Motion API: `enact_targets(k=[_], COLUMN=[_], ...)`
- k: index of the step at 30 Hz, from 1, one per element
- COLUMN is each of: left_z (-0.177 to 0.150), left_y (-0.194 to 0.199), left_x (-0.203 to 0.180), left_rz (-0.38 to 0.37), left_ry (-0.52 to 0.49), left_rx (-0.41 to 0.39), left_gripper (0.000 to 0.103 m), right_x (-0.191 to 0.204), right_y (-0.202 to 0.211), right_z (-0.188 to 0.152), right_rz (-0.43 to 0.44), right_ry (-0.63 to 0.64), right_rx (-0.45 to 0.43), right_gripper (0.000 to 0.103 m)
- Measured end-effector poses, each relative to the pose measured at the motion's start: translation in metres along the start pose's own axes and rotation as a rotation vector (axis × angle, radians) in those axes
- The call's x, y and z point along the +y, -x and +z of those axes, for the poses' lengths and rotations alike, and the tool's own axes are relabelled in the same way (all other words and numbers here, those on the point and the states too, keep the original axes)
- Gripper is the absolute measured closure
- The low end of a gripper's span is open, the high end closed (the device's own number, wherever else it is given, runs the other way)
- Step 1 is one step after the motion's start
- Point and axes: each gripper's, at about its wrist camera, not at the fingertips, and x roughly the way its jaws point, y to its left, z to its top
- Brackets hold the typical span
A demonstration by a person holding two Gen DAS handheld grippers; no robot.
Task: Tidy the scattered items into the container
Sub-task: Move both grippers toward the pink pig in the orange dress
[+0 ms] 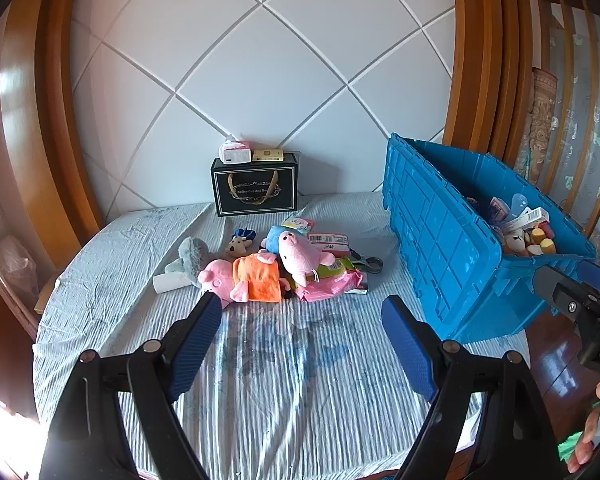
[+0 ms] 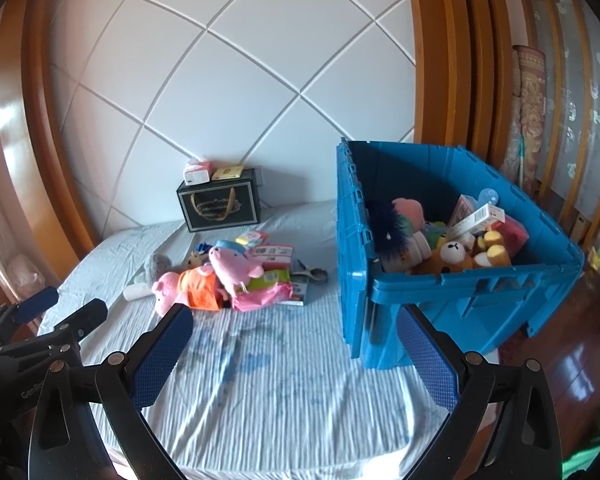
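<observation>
Starting at the left of the left wrist view, you have a white roll (image 1: 168, 281) lying beside a grey plush (image 1: 193, 259) on the pale striped sheet (image 1: 284, 380). Just right of them the pile begins: a pink pig in an orange dress (image 1: 247, 279) lies flat, a small brown plush dog (image 1: 239, 244) sits behind it, and a second pink pig (image 1: 300, 255) rests on top of a pink packet (image 1: 332, 286) and a green packet (image 1: 334, 266). A red-and-white carton (image 1: 328, 241) shows behind that pig, and metal scissors (image 1: 367, 263) lie at the pile's right edge.

Upper centre of the frame, a black gift box (image 1: 255, 188) stands against the white panelled wall (image 1: 260, 72), with a tissue pack (image 1: 235, 152) and a flat gold tin (image 1: 267, 155) on top.

Your left gripper (image 1: 302, 316) hangs low in the frame with its jaws spread wide and nothing between them, just short of the pile.

To the right stands the blue crate (image 2: 476, 300), near the pile but apart from it; a brown bear plush (image 2: 449, 258), boxes and other toys already fill it. Your right gripper (image 2: 296, 328) is likewise spread wide and empty, its right finger (image 2: 432, 364) overlapping the crate's near corner in the right wrist view.
</observation>
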Motion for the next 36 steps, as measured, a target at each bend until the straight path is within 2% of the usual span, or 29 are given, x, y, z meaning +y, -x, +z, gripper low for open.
enact_targets(k=[12,16,19,23,27,29,33,36], left_z=[-0.004,-0.007,-0.011,-0.020,-0.029,-0.035,-0.052,-0.062], left_y=[-0.012,-0.028,-0.051,-0.090,-0.143,-0.169,-0.203,-0.223], left_x=[0.020,0.031,0.043,0.063,0.091,0.108,0.143,0.168], left_rz=[-0.007,-0.024,-0.015,0.017,0.076,0.126,0.245,0.315], left_ry=[0.003,0.011,0.054,0.118,0.189,0.223,0.249,0.248], left_rx=[0.021,0.038,0.089,0.154,0.231,0.281,0.319,0.372], left_gripper=[0.021,0.021,0.021,0.021,0.021,0.021,0.021,0.021], right_x=[0.017,0.023,0.028,0.041,0.060,0.068,0.078,0.088], right_y=[-0.010,-0.021,-0.037,-0.075,-0.122,-0.157,-0.246,-0.295], right_z=[-0.001,-0.004,-0.008,-0.005,0.002,0.003,-0.010,-0.024], right_rz=[-0.001,0.001,0.019,0.072,0.157,0.210,0.362,0.402], right_ry=[-0.004,-0.012,-0.009,0.046,0.108,0.131,0.092,0.034], right_rx=[0.012,0.029,0.059,0.101,0.085,0.116,0.282,0.394], right_gripper=[0.000,0.000,0.000,0.000,0.000,0.000,0.000,0.000])
